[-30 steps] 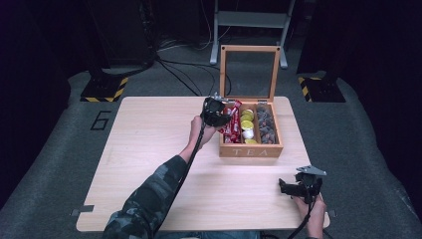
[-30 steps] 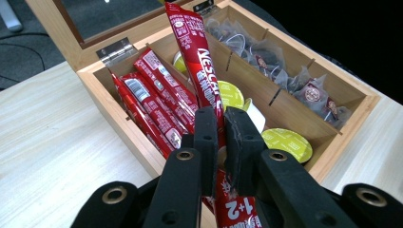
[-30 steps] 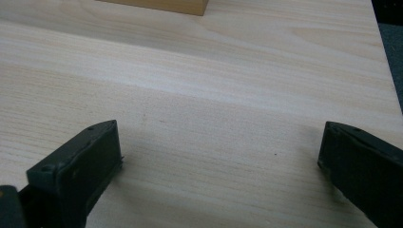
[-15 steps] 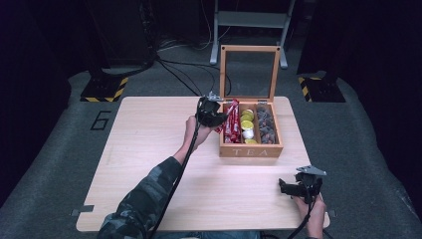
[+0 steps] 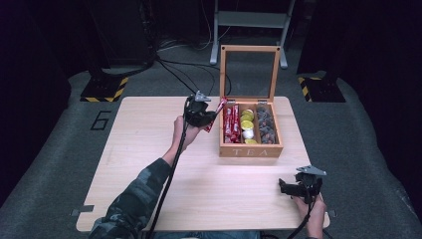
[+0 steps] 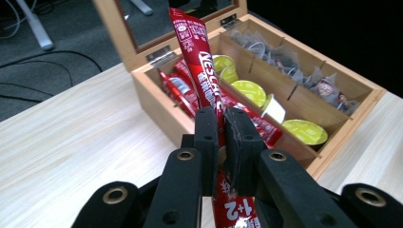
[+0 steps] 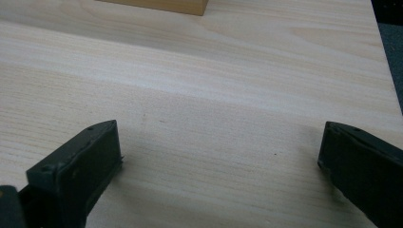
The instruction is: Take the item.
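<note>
A wooden tea box (image 5: 251,149) (image 6: 152,90) stands open at the table's back right, its glass lid upright. It holds red coffee sticks, yellow-lidded capsules (image 6: 304,131) and grey tea bags (image 6: 304,78) in three compartments. My left gripper (image 5: 208,115) (image 6: 221,124) is shut on a red Nescafe coffee stick (image 5: 215,113) (image 6: 199,61), held up just left of the box. My right gripper (image 5: 286,186) (image 7: 218,156) is open low over the bare table near the front right edge, nothing between its jaws.
The light wooden table (image 5: 149,149) has free room left of the box and in the middle. Cables (image 5: 169,64) and a metal stand (image 5: 249,20) lie on the dark floor behind. Yellow-black striped pads (image 5: 104,89) flank the back.
My left gripper has drawn back leftward from the box with the red stick in it. The right gripper has stayed put.
</note>
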A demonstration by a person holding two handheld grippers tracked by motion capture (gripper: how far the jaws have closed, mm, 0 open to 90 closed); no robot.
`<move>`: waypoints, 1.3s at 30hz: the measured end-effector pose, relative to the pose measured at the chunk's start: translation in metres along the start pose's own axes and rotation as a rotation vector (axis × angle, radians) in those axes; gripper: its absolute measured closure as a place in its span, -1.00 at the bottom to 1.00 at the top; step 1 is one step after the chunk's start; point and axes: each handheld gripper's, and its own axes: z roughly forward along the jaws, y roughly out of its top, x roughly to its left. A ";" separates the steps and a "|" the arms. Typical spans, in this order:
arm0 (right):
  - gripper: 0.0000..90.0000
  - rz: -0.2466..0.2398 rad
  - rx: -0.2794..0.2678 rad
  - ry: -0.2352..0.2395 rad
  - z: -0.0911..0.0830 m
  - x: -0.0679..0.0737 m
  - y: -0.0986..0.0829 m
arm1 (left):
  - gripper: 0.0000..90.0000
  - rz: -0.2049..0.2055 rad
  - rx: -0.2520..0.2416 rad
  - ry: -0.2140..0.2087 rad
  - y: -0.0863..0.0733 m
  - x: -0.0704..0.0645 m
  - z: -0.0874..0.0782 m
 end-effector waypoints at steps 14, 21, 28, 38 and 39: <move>-1.00 0.001 0.000 0.000 0.000 0.000 0.000 | 0.85 -0.011 -0.025 0.052 -0.012 0.024 -0.028; -1.00 0.001 0.000 -0.001 0.000 0.000 0.000 | 0.85 -0.018 -0.041 0.079 -0.016 0.032 -0.039; -1.00 0.001 0.000 -0.001 0.000 0.000 0.000 | 0.85 -0.034 -0.044 0.110 -0.023 0.048 -0.054; -1.00 0.001 0.000 -0.001 0.000 0.000 0.000 | 0.85 -0.065 -0.050 0.146 -0.036 0.066 -0.067; -1.00 0.001 0.000 0.000 0.000 0.000 0.000 | 0.85 -0.065 -0.050 0.146 -0.036 0.066 -0.067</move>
